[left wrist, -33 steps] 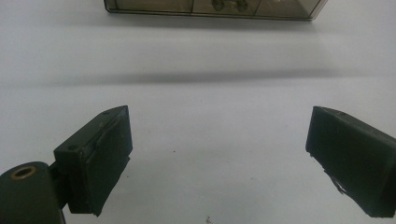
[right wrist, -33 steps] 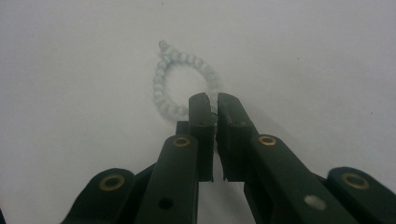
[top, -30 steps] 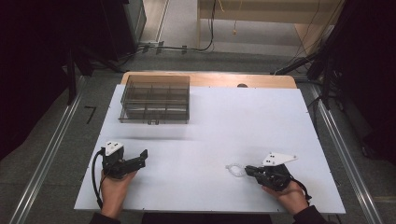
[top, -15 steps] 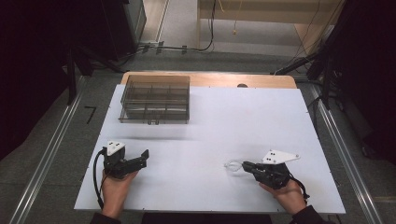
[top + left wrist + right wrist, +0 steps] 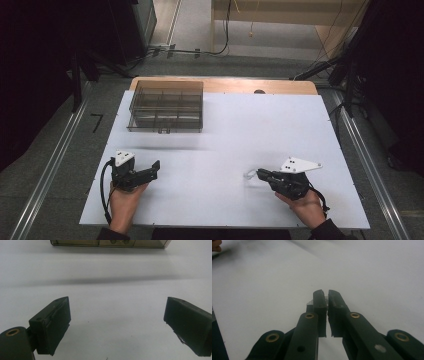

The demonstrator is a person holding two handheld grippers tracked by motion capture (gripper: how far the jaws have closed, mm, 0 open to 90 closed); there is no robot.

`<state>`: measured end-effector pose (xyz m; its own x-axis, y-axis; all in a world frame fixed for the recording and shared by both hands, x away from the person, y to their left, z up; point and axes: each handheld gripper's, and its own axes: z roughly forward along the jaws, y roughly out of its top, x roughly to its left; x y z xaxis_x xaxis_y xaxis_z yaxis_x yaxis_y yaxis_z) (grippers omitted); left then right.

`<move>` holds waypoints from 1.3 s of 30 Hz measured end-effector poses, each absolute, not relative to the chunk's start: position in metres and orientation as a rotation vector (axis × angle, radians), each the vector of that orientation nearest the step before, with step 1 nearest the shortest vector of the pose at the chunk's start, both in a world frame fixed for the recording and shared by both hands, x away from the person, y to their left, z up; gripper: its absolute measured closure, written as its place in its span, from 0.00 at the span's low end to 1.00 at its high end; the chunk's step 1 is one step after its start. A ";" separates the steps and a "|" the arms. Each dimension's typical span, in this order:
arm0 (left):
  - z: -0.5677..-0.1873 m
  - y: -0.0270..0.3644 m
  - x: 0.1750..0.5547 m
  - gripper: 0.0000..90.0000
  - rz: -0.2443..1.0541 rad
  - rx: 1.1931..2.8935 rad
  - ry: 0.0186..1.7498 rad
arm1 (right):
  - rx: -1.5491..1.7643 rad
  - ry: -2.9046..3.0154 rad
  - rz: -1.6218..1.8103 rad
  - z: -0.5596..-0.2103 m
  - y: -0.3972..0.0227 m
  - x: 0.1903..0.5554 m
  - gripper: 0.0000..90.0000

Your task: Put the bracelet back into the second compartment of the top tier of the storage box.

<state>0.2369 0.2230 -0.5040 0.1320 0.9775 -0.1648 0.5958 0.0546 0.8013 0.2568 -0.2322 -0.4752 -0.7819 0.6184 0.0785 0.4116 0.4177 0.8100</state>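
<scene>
My right gripper (image 5: 259,173) lies low over the white table (image 5: 240,130) at the front right, held by a hand and pointing left. Its jaws are shut, and a small clear piece (image 5: 249,175) shows at their tips. In the right gripper view the pads (image 5: 321,300) stand almost together at the gripper's tip (image 5: 327,297), with a thin translucent bit (image 5: 310,301) pinched there. At the front left my left gripper (image 5: 153,170) rests open, pointing right. The left gripper view has nothing between its wide-apart jaws (image 5: 117,320).
A smoky clear compartment box (image 5: 166,106) stands at the table's back left, and its front wall (image 5: 107,243) runs along the top of the left gripper view. Metal rails run down both sides of the table. Cables lie on the floor beyond the far edge.
My right gripper has crept slightly left and away from the front edge, the clear piece going with it. The left gripper has kept still.
</scene>
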 end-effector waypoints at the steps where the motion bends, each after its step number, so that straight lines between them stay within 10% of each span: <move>1: -0.504 0.223 0.237 0.08 0.620 1.633 1.553 | 0.905 2.438 1.302 -0.475 -0.231 0.257 0.92; 39: -0.505 0.220 0.238 0.10 0.602 1.645 1.533 | 0.824 2.465 1.464 -0.458 -0.144 0.284 0.92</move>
<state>0.2376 0.2202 -0.5047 0.1553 0.9731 -0.1701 0.5971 0.0447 0.8009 0.2841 -0.1441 -0.4576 -0.8358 0.5311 0.1393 0.3764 0.3695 0.8496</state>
